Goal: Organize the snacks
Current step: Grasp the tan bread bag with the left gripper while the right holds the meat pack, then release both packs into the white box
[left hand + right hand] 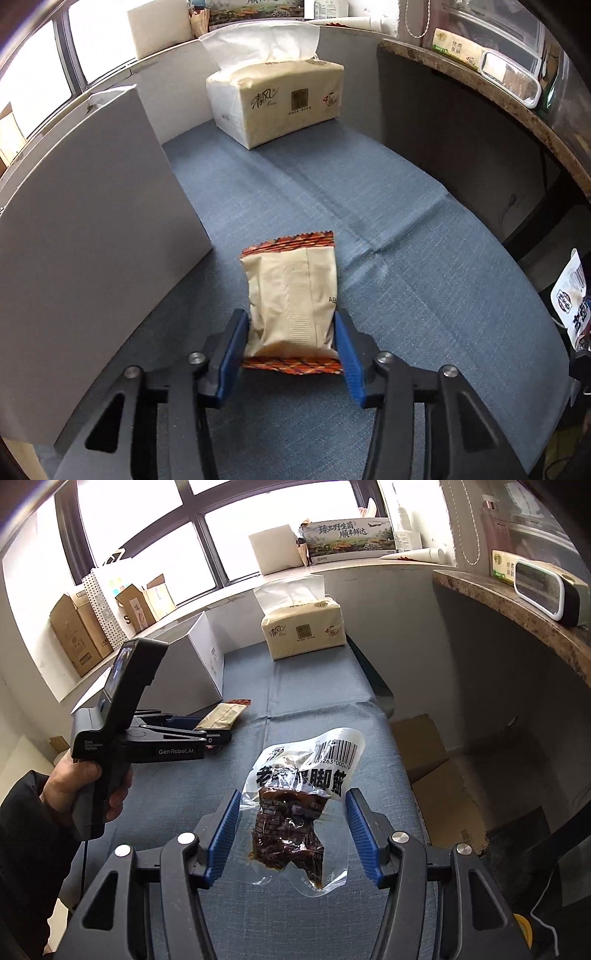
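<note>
Looks like a lived-in home or small office corner used for recording: bench [314, 709] draped in blue cloth, tissue pack [304, 631] on it, windowsill [332, 566] crowded with cardboard boxes [74, 631] and a paper bag [107, 590], stone-topped ledge [517, 609] alongside.

A blue-grey cloth [406, 229] is covering the table. A tissue pack [280, 103] is standing at its far edge, a white box [92, 229] is sitting along its left edge, and a tan snack packet [291, 295] is lying near the box.
</note>
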Demonstrator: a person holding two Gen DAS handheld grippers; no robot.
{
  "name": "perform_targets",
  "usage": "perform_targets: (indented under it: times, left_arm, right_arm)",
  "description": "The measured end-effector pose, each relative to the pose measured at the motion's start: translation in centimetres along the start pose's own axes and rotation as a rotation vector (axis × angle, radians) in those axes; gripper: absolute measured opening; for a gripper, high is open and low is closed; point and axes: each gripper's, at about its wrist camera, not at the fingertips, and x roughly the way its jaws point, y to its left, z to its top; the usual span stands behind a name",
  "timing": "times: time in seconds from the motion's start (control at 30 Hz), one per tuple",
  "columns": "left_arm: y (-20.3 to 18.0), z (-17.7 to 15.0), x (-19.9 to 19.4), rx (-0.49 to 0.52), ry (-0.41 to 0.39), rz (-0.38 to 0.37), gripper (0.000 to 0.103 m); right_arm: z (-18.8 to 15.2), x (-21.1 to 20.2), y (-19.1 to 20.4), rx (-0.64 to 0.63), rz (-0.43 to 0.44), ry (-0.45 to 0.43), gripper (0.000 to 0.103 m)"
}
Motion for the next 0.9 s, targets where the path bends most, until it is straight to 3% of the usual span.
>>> perform_targets:
  times: [0.27,0.53,0.77,0.9]
  left_arm:
    - [0.7,-1.1,-3.7,-0.029,-0.059,-0.008,0.051]
    - [3.0,-4.1,-12.2,-0.122,-0.173,0.034,0.051]
    - [8.6,-6.9,-20.0,-0.277,-0.300,0.125,0.051]
    - [13.4,-7.0,-21.8,-0.383,-0.320,0.186,0.051]
  right_arm:
    - [0.3,-0.2,0.6,-0.019,0.002,-0.004,0.062]
    - [1.2,0.2,3.4,-0.065,0.069,-0.001,0.062]
    - [5.1,1.4,8.4,-0.135,0.228,-0.018,0.062]
    - [9.0,3.0,12.4,-0.209,0.287,-0.034,0.062]
